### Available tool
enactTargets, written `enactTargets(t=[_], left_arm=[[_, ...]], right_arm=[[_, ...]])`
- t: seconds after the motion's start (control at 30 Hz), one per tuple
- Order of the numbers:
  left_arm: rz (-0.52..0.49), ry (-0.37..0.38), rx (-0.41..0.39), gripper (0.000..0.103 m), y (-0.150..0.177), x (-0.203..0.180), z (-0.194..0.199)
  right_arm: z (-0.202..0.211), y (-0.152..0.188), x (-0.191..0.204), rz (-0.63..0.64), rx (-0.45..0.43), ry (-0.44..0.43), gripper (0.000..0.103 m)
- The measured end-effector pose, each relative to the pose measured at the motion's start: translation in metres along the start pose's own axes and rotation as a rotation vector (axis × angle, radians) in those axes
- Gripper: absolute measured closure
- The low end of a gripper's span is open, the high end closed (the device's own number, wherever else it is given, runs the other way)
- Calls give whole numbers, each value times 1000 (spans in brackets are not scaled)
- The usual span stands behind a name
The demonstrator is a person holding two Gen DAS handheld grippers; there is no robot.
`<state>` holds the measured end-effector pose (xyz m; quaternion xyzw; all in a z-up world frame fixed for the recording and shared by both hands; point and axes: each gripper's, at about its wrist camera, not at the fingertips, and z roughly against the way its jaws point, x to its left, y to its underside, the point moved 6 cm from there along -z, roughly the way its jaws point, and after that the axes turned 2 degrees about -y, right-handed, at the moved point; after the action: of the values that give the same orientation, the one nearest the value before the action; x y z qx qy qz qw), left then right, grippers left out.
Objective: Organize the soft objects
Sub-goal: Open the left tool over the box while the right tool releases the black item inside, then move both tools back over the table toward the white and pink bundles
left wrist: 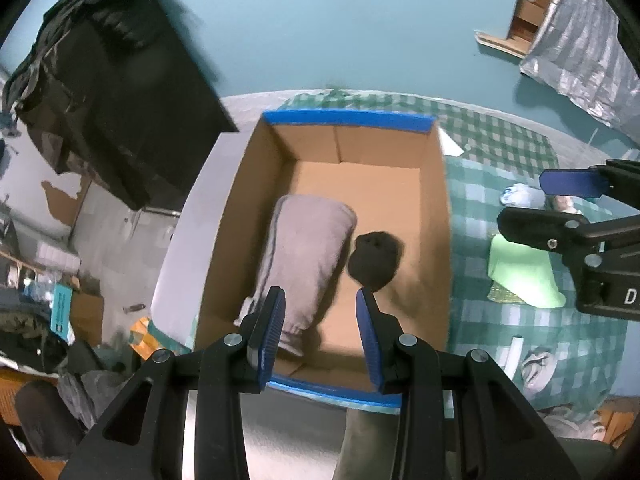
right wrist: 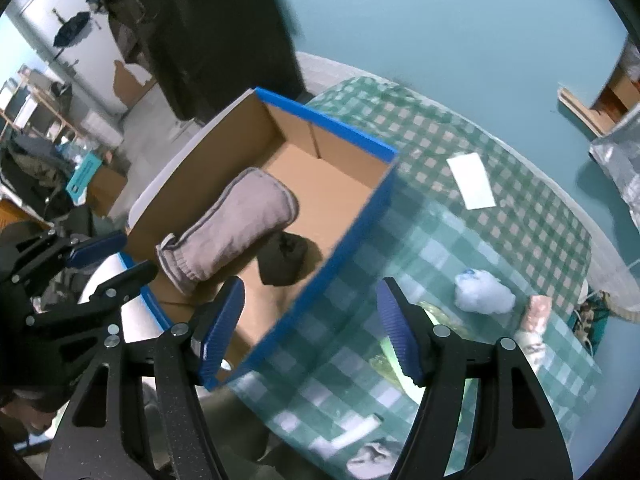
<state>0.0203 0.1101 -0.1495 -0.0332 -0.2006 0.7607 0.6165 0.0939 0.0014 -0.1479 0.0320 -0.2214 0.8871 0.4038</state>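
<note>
Both grippers — left (left wrist: 320, 328), right (right wrist: 310, 328) — hang spread and empty over the box (left wrist: 434, 216) holding towel (left wrist: 304, 256) and black ball (left wrist: 374, 260); fluff (right wrist: 484, 294) remains on the cloth (right wrist: 520, 216), and a careless reach could knock the box edge.

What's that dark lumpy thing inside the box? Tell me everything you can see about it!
The dark lump is a small, soft-looking bundle, black or very dark brown, bunched into a rough ball with a dimple on top; it may be rolled fabric, but that is not clear. It sits on the floor of the cardboard box, right beside the rolled grey cloth and seemingly touching it. No gripper touches it, and nothing lies on top of it.
</note>
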Motion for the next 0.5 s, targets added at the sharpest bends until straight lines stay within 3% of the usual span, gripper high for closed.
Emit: enactTargets(t=[0.5], left_arm=[[-129,41,-56,66,-20,-66,18]], right_arm=[[42,37,-72,-123,-37,80,31]])
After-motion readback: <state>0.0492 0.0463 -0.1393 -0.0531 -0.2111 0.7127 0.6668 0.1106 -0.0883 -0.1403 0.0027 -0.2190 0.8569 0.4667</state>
